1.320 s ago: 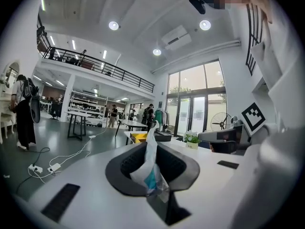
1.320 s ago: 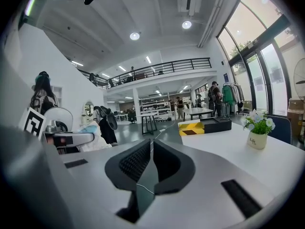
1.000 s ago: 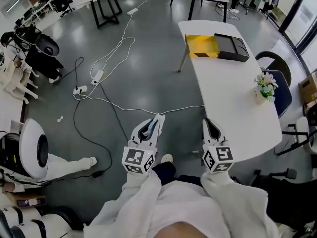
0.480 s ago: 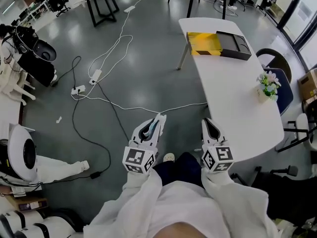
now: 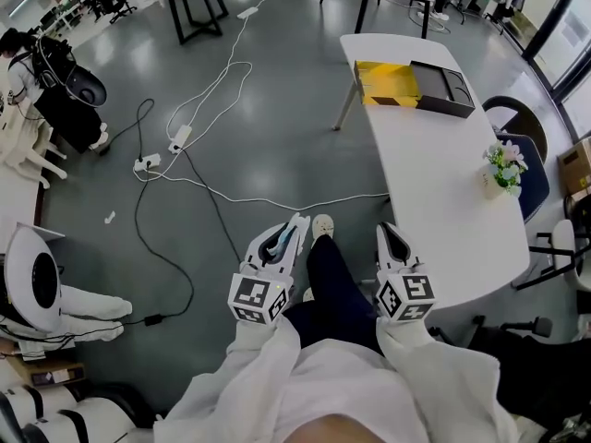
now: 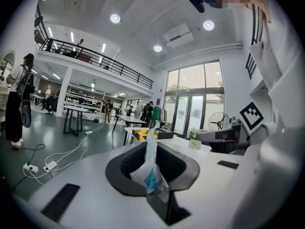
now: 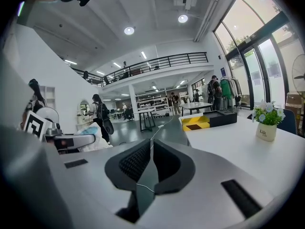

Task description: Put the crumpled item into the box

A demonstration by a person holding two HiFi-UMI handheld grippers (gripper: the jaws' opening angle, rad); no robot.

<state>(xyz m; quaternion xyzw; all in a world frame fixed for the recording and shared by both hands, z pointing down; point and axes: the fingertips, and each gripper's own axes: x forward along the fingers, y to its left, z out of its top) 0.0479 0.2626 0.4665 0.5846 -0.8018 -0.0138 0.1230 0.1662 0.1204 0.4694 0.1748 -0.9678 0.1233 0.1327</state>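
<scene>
Two grippers sit low in the head view. The left gripper (image 5: 294, 225) pinches a crumpled white-and-blue wrapper (image 5: 277, 242), and the right gripper (image 5: 389, 235) is close beside the edge of the white table (image 5: 452, 210). Well ahead of both sets of fingers and to their right, the black-and-yellow box (image 5: 416, 86) lies open on the table.

Left gripper view: the fingers (image 6: 125, 165) clamp the wrapper, which sticks up between them, with the box far beyond their tips.

Right gripper view: the fingers (image 7: 128, 162) are pressed together with nothing between them, and the box is ahead to their right.
</scene>
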